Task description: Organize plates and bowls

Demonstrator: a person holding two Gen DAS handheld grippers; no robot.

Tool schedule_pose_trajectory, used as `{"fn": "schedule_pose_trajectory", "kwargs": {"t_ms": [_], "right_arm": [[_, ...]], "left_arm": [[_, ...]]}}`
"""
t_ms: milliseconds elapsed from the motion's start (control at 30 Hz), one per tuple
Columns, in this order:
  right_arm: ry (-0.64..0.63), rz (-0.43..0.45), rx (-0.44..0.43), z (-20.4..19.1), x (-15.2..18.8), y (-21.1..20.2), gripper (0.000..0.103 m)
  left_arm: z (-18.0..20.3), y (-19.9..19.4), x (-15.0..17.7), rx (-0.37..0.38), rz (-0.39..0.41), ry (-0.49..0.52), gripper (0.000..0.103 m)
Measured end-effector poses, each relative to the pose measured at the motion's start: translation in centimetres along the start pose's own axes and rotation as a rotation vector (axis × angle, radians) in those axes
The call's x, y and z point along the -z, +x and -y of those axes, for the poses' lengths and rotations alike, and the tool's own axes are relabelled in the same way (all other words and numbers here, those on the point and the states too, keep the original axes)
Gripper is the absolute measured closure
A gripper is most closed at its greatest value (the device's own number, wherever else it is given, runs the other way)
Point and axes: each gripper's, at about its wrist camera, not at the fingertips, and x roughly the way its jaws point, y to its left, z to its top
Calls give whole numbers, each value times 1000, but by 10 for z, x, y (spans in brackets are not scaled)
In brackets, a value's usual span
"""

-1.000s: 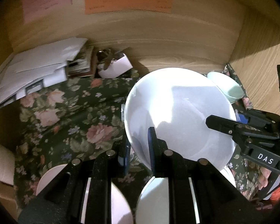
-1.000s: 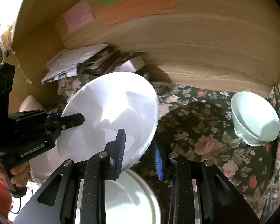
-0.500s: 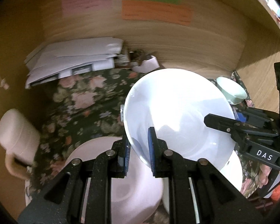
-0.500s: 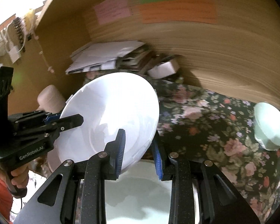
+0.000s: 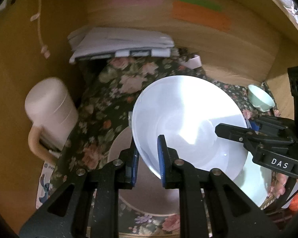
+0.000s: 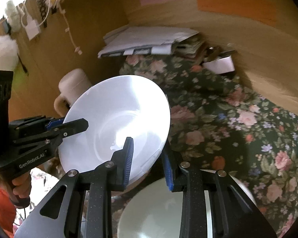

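Both grippers hold one large white plate (image 5: 188, 123) tilted in the air above the floral tablecloth. My left gripper (image 5: 148, 158) is shut on its left rim; my right gripper (image 6: 147, 158) is shut on the opposite rim of the white plate (image 6: 117, 123). Each gripper shows in the other's view, the right gripper (image 5: 254, 136) and the left gripper (image 6: 55, 129). Below lie a pinkish plate (image 5: 155, 198) and a pale green plate (image 5: 254, 182), the latter also in the right wrist view (image 6: 161, 212). A small mint bowl (image 5: 260, 99) stands far right.
A cream mug (image 5: 49, 109) stands at the left by the wooden wall, also in the right wrist view (image 6: 73, 87). A stack of papers (image 5: 121, 45) and a small white box (image 6: 220, 63) lie at the back. Wooden walls enclose the floral cloth (image 6: 228, 123).
Both grippers have lifted the white plate and carried it leftward; the mug has come into view and the mint bowl has slid toward the right edge.
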Motion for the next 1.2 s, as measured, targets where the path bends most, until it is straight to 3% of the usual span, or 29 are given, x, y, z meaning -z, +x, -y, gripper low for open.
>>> {"fn": "schedule_pose_trajectory", "kwargs": {"t_ms": [267, 600, 1133, 1200], "right_arm": [[-15, -58, -13, -10, 6, 21, 77], [-33, -115, -12, -17, 11, 34, 77], [-69, -137, -3, -18, 8, 28, 73], [-72, -134, 6, -19, 8, 25, 65]], "left_arm": [[-19, 12, 19, 7, -36, -42, 86], [-24, 18, 29, -15, -47, -17, 86], [-24, 29, 34, -15, -66, -7, 86], [-23, 30, 33, -18, -67, -4, 86]]}}
